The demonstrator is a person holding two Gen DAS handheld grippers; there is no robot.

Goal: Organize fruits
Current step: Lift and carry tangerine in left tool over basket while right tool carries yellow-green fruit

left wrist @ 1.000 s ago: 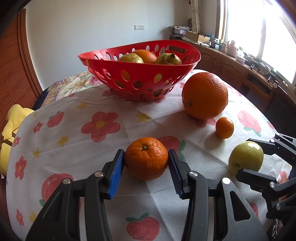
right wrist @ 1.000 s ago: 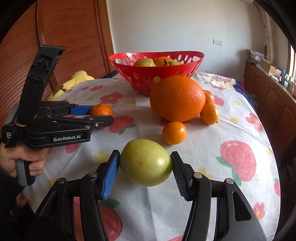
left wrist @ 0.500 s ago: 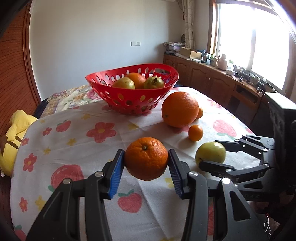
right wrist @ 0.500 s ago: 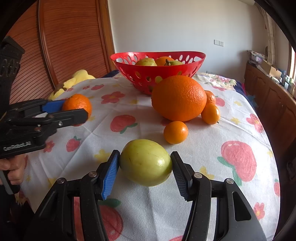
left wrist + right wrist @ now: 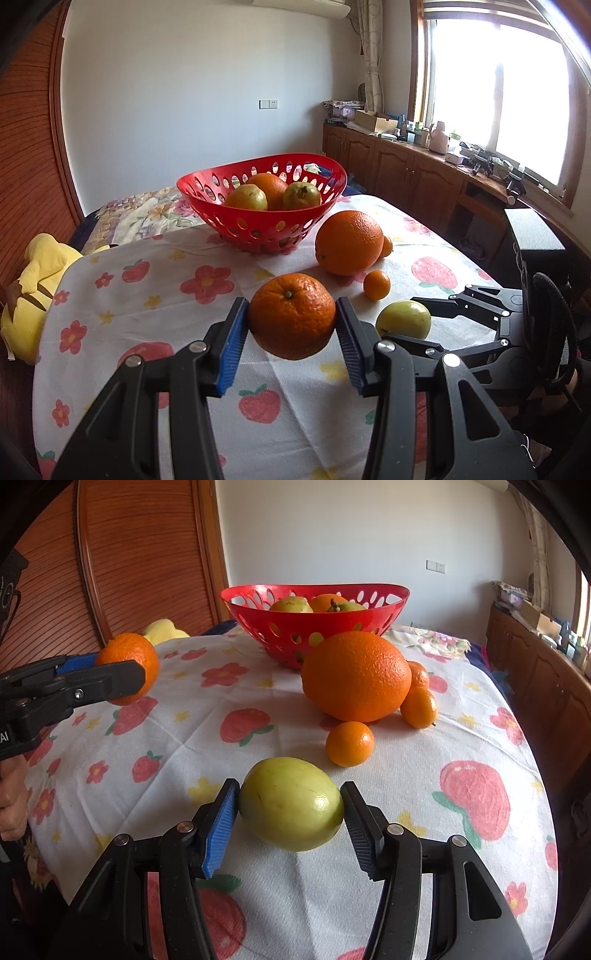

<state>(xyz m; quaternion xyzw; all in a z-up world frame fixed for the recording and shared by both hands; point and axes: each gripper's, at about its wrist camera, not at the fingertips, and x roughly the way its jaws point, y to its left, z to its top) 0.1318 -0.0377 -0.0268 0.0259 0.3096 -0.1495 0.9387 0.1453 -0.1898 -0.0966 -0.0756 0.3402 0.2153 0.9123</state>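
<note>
Left gripper (image 5: pixel 291 325): black two-finger tool with blue ribbed pads, clamped on a dimpled orange mandarin (image 5: pixel 292 316); both pads press its sides and the fruit hangs clear of the cloth
Left gripper, seen from the right wrist view: at the left edge of frame, mandarin (image 5: pixel 131 666) held above the table edge; a hand (image 5: pixel 13 797) shows below it on the handle
Right gripper (image 5: pixel 290 814): same black build with blue pads, jaws closed against a smooth yellow-green oval fruit (image 5: pixel 291 803); left pad touches its side, right pad sits at its end; the fruit rests on the cloth
Table covering: white cloth printed with red flowers and strawberries (image 5: pixel 207 738), creased across the middle
Loose fruit: one large round orange (image 5: pixel 356 675) near the middle of the table; three small orange kumquat-like fruits beside it, one (image 5: pixel 349 743) just in front, one (image 5: pixel 419 707) touching its right side, one (image 5: pixel 419 674) partly hidden behind
Basket: red perforated plastic bowl-shaped basket (image 5: pixel 258 225) at the far side of the table, behind the large orange; it holds two yellow-green pears (image 5: pixel 246 197) and an orange fruit (image 5: pixel 269 186)
Surroundings: yellow plush toy (image 5: pixel 33 280) off the table's left edge; wooden cabinets (image 5: pixel 406 173) under a bright window
</note>
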